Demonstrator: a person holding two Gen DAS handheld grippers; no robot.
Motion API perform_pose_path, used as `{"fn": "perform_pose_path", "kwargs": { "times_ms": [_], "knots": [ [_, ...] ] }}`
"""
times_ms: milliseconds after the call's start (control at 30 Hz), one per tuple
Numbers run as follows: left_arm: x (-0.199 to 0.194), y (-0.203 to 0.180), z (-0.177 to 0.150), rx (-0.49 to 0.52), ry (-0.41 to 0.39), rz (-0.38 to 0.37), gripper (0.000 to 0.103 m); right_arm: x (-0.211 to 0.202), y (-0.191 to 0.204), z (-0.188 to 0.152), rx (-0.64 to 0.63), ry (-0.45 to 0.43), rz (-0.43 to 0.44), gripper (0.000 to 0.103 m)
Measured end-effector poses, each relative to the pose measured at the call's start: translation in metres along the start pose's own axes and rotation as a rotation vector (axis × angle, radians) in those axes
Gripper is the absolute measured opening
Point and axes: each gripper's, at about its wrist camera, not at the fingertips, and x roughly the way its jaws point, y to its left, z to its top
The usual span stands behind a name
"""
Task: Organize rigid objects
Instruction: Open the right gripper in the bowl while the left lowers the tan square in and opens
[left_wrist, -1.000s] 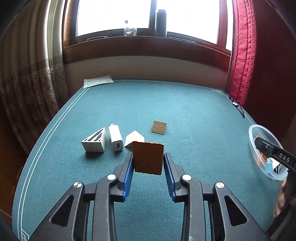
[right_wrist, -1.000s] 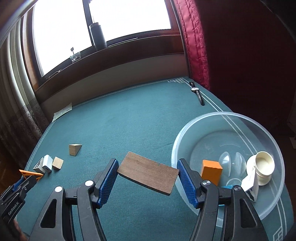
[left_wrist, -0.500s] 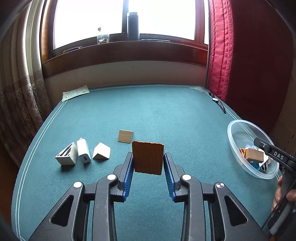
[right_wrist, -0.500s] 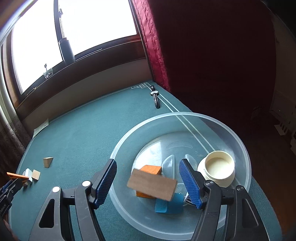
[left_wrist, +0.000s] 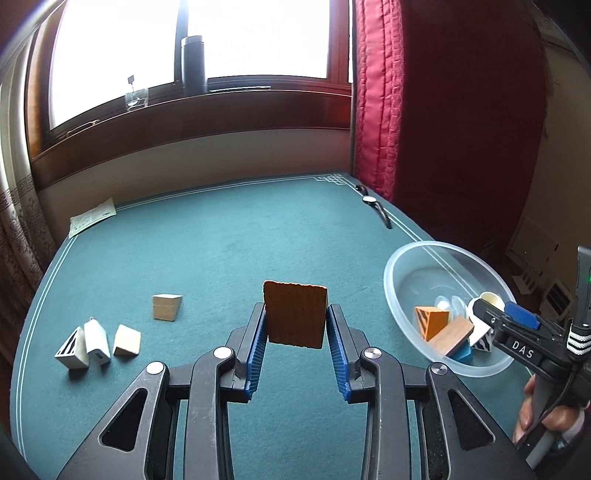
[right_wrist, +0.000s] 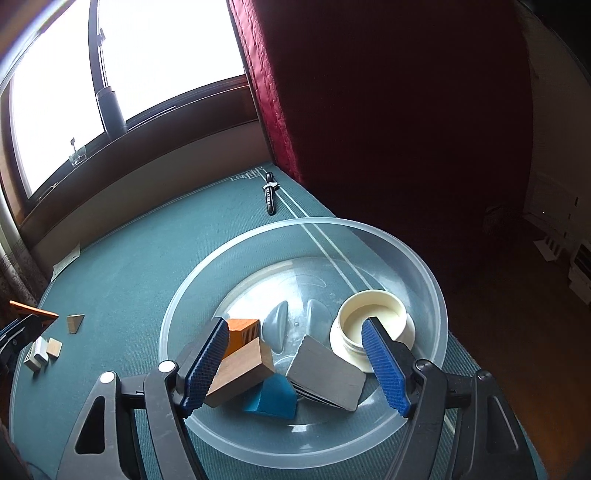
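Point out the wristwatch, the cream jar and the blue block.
wristwatch (right_wrist: 270, 192), right wrist view, on its strap.
cream jar (right_wrist: 373, 314), right wrist view, on its inside.
blue block (right_wrist: 271, 397), right wrist view, on its top face.

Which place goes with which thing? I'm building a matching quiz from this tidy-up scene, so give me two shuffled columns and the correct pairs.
Things:
1. orange slab
2. dark wooden block
3. wristwatch
4. white charger

Places:
A. on the green table near the red curtain
B. between the left gripper's fingers
C. on the table between two wedge blocks
D. inside the clear bowl

Pairs: 1-B, 2-D, 3-A, 4-C
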Motion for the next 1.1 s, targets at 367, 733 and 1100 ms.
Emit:
{"fn": "perform_pose_path", "kwargs": {
  "times_ms": [367,733,1100],
  "knots": [
    [0.037,-0.054,0.012,0.068,0.057,-0.147,0.033,-0.003,-0.015,-0.001,0.028,-0.018,0.000,0.078],
    [0.063,-0.094,0.011,0.111,0.101,-0.278,0.034,-0.002,-0.023,0.002,0.054,-0.018,-0.005,0.078],
    [0.063,-0.089,0.003,0.094,0.098,-0.223,0.063,-0.001,-0.023,0.000,0.063,-0.018,-0.013,0.078]
  ]
}}
